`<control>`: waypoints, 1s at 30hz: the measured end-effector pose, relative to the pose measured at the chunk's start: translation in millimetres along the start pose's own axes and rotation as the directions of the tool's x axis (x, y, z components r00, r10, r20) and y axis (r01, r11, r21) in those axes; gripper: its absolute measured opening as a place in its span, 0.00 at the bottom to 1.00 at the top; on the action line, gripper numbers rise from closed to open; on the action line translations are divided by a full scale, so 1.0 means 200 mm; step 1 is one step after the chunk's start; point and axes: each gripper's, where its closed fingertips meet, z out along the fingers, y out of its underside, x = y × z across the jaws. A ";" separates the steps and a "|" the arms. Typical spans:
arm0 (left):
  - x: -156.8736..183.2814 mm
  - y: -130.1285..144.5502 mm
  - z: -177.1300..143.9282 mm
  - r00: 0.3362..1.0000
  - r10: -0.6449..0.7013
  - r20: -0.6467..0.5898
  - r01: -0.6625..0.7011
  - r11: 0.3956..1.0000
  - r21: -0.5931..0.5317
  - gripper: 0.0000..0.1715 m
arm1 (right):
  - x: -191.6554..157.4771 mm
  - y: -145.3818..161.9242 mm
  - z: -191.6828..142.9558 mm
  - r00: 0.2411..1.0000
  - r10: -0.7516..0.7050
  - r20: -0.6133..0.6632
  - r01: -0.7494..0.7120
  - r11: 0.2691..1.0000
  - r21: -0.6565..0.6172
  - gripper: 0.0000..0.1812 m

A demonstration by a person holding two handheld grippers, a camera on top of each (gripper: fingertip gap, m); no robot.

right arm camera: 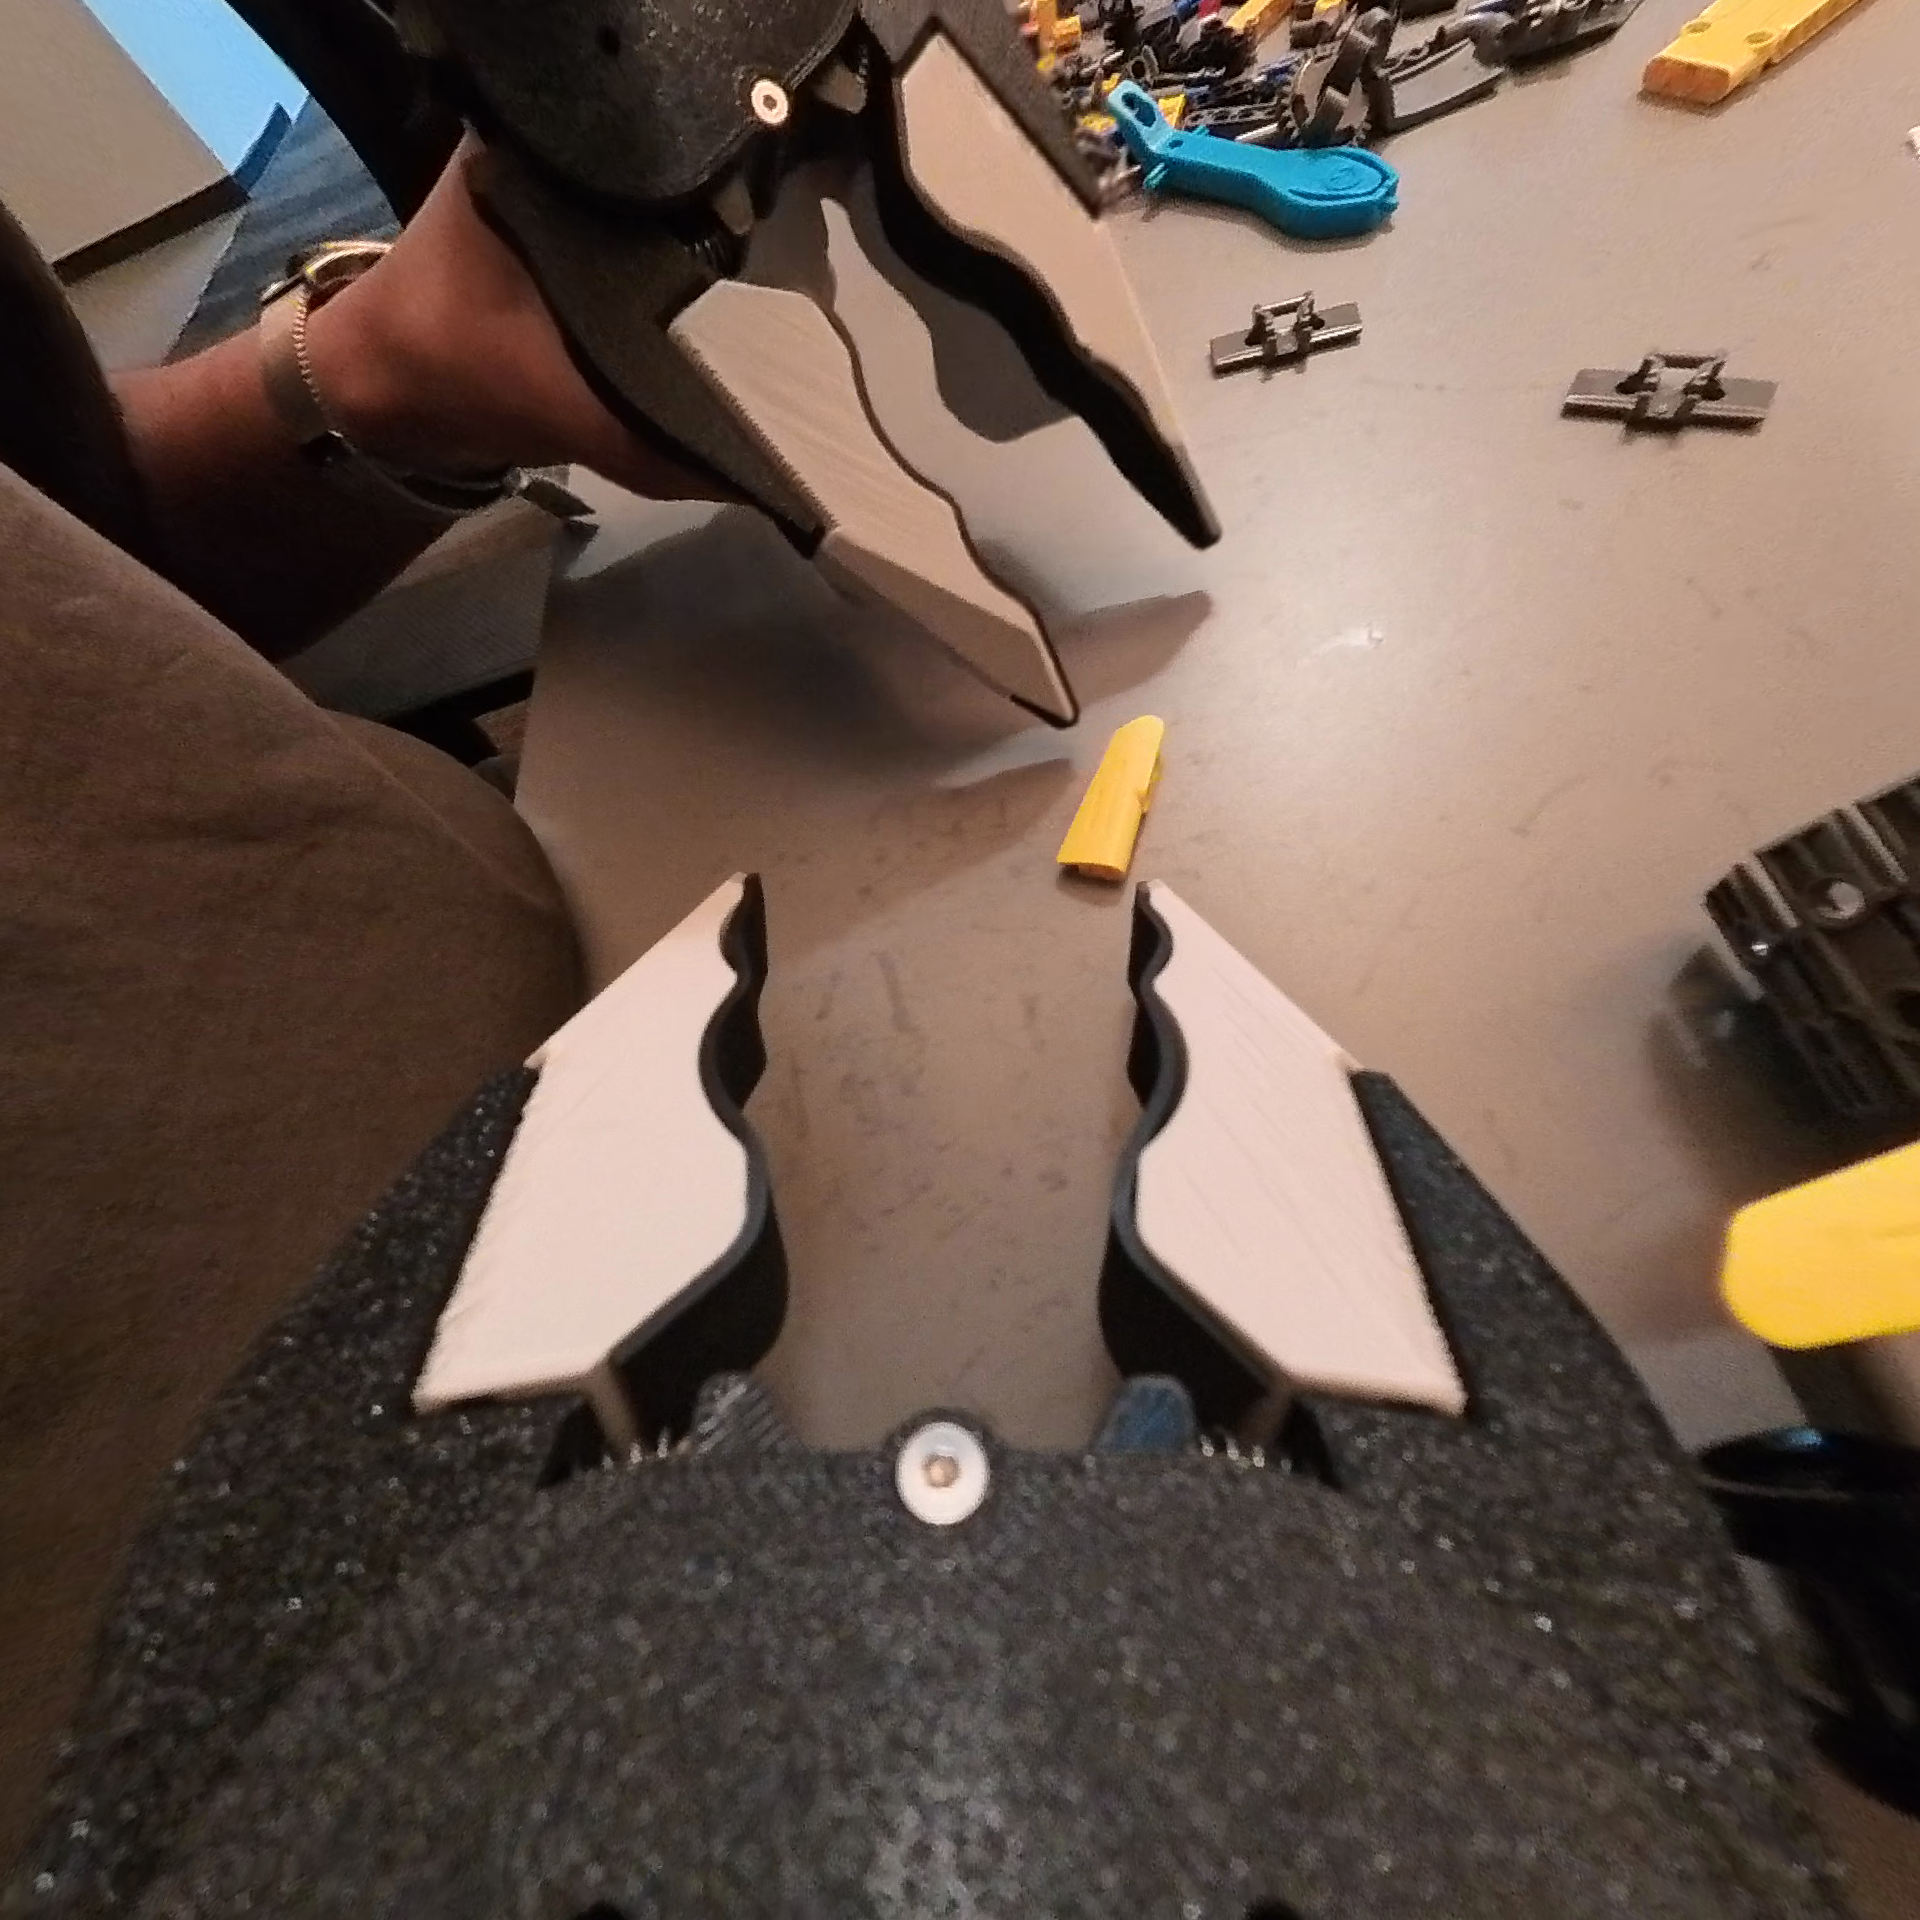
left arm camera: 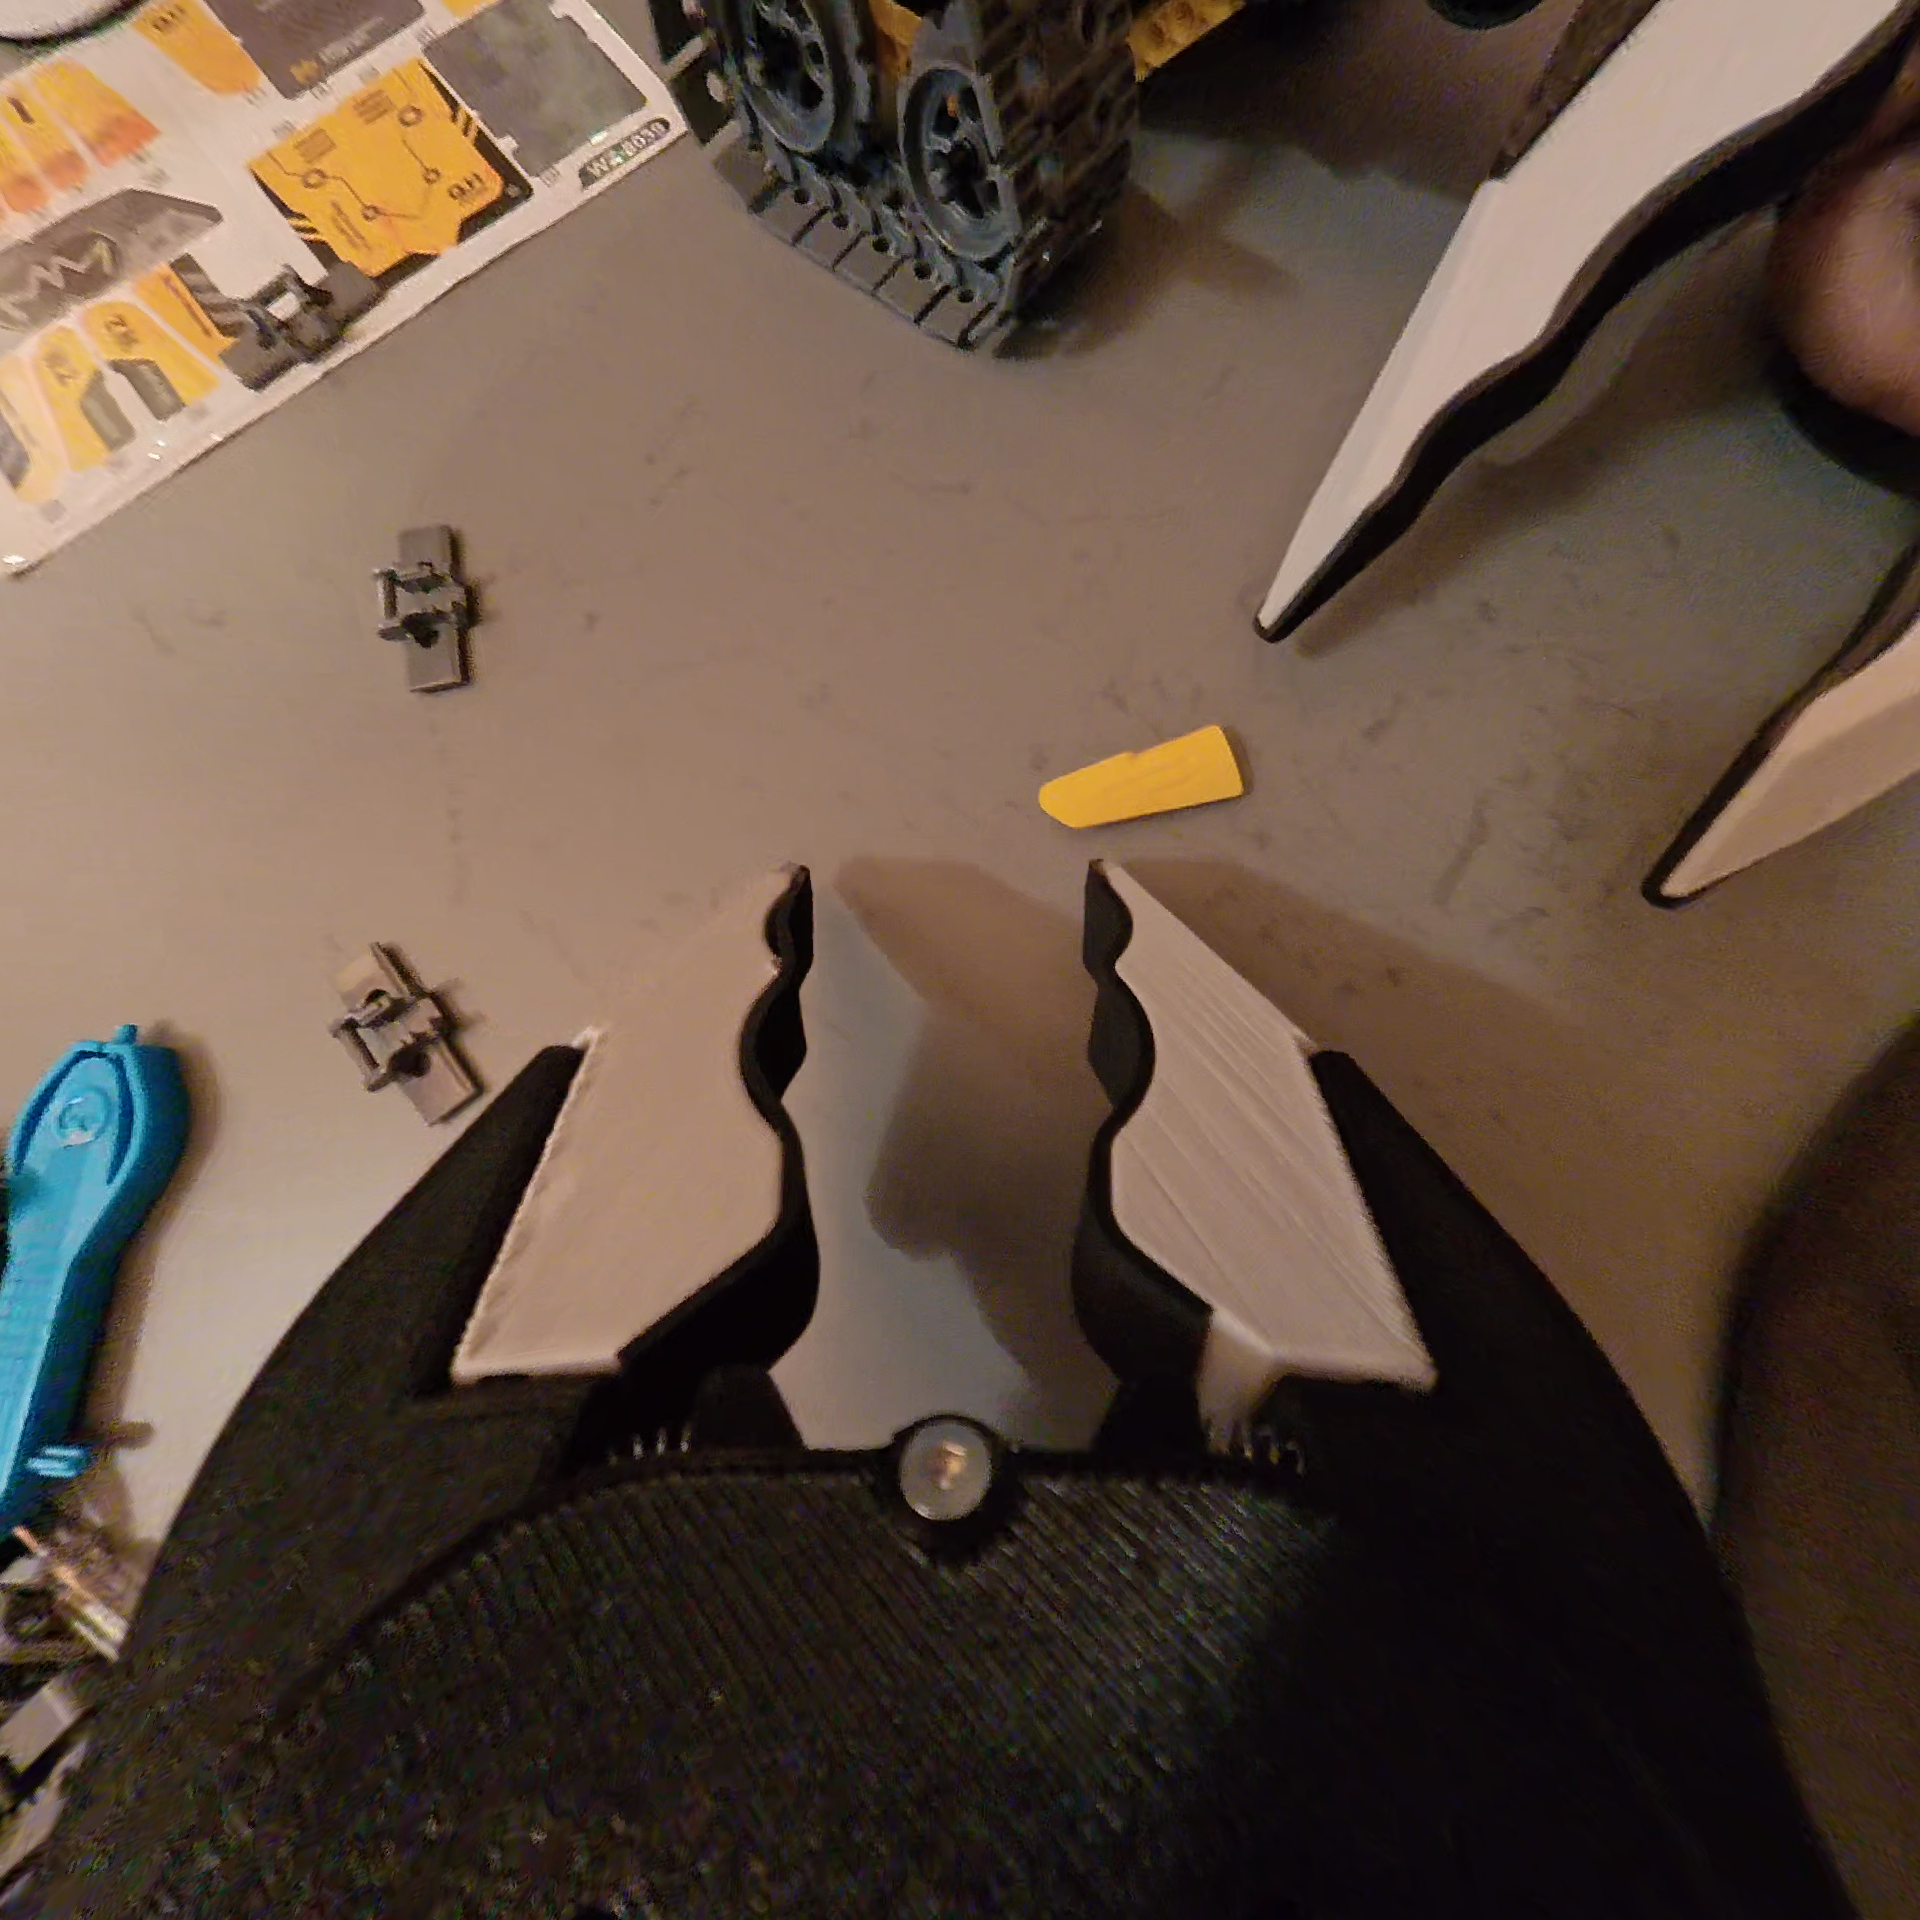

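Note:
A small yellow wedge-shaped plastic piece (left arm camera: 1143, 777) lies flat on the grey table (left arm camera: 831, 623), just ahead and right of my left gripper (left arm camera: 948, 878), which is open and empty above the table. In the right wrist view the same yellow piece (right arm camera: 1112, 802) lies just beyond my right gripper (right arm camera: 948, 894), also open and empty. The right gripper shows at the upper right of the left wrist view (left arm camera: 1465, 764), jaws apart. The left gripper shows at the upper middle of the right wrist view (right arm camera: 1143, 629), held by a hand (right arm camera: 416, 364).
A tracked brick-built vehicle (left arm camera: 914, 156) stands ahead, with a sticker sheet (left arm camera: 260, 229) to its left. Two grey track links (left arm camera: 424, 608) (left arm camera: 403, 1034) and a blue plastic tool (left arm camera: 73, 1195) lie at left. A pile of loose bricks (right arm camera: 1351, 62) lies far off. A brown sleeve (right arm camera: 208, 935) is at left.

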 end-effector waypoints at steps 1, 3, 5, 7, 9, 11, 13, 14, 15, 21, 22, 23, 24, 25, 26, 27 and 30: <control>0.01 0.00 0.00 1.000 -0.003 -0.016 0.003 1.000 0.004 0.30 | 0.00 0.00 0.00 1.000 0.001 0.000 -0.001 1.000 0.001 0.39; 0.06 0.00 -0.01 0.998 -0.015 -0.058 0.015 1.000 0.014 0.30 | 0.00 0.00 0.00 1.000 0.002 -0.001 -0.002 1.000 0.002 0.39; 0.11 -0.01 -0.01 0.995 -0.017 -0.096 0.019 1.000 0.023 0.31 | 0.01 0.00 0.00 1.000 0.006 -0.001 -0.006 1.000 0.002 0.39; 0.15 -0.01 0.00 0.996 0.004 -0.085 -0.003 1.000 0.011 0.31 | 0.01 0.00 0.00 1.000 0.010 0.000 -0.010 1.000 0.002 0.39; 0.15 0.00 0.02 0.999 0.034 -0.042 -0.035 0.999 -0.015 0.31 | 0.01 0.00 0.00 1.000 0.011 0.000 -0.011 1.000 0.005 0.39; 0.16 0.01 0.04 0.999 0.045 -0.026 -0.045 0.999 -0.023 0.30 | 0.01 0.00 -0.01 1.000 0.009 -0.001 -0.009 1.000 0.006 0.39; 0.17 0.00 0.05 0.999 0.049 -0.023 -0.049 0.999 -0.013 0.30 | 0.01 0.00 -0.01 1.000 0.005 -0.008 -0.005 1.000 -0.001 0.39; 0.16 0.00 0.05 0.998 0.051 -0.021 -0.051 0.999 -0.011 0.30 | 0.01 0.00 -0.01 1.000 0.003 -0.011 -0.003 1.000 -0.002 0.39; 0.16 0.00 0.05 0.999 0.049 -0.021 -0.049 0.999 -0.011 0.30 | 0.01 0.01 -0.01 1.000 0.001 -0.012 -0.002 1.000 -0.001 0.39; 0.21 -0.04 0.08 0.995 0.062 -0.079 -0.062 0.998 0.005 0.26 | 0.08 0.03 -0.04 0.995 -0.052 -0.089 0.049 0.998 -0.033 0.38; 0.21 -0.05 0.08 0.994 0.065 -0.083 -0.064 0.998 0.008 0.26 | 0.09 0.03 -0.05 0.993 -0.059 -0.105 0.056 0.998 -0.030 0.38; 0.21 -0.06 0.09 0.994 0.063 -0.087 -0.062 0.998 0.013 0.26 | 0.10 0.03 -0.06 0.992 -0.059 -0.110 0.057 0.998 -0.024 0.38; 0.22 -0.06 0.09 0.994 0.062 -0.093 -0.060 0.998 0.019 0.26 | 0.10 0.02 -0.07 0.993 -0.054 -0.108 0.052 0.999 -0.017 0.38; 0.22 -0.07 0.10 0.993 0.061 -0.101 -0.059 0.998 0.024 0.26 | 0.10 0.02 -0.08 0.994 -0.048 -0.101 0.047 0.999 -0.010 0.38; 0.23 -0.07 0.11 0.992 0.060 -0.110 -0.057 0.998 0.027 0.26 | 0.09 0.01 -0.08 0.994 -0.044 -0.096 0.044 0.999 -0.005 0.38; 0.23 -0.08 0.11 0.991 0.061 -0.118 -0.058 0.998 0.028 0.26 | 0.10 0.01 -0.08 0.994 -0.043 -0.096 0.043 0.999 -0.003 0.38; 0.23 -0.09 0.11 0.989 0.069 -0.133 -0.065 0.997 0.035 0.25 | 0.11 0.02 -0.09 0.993 -0.050 -0.107 0.049 0.999 -0.009 0.38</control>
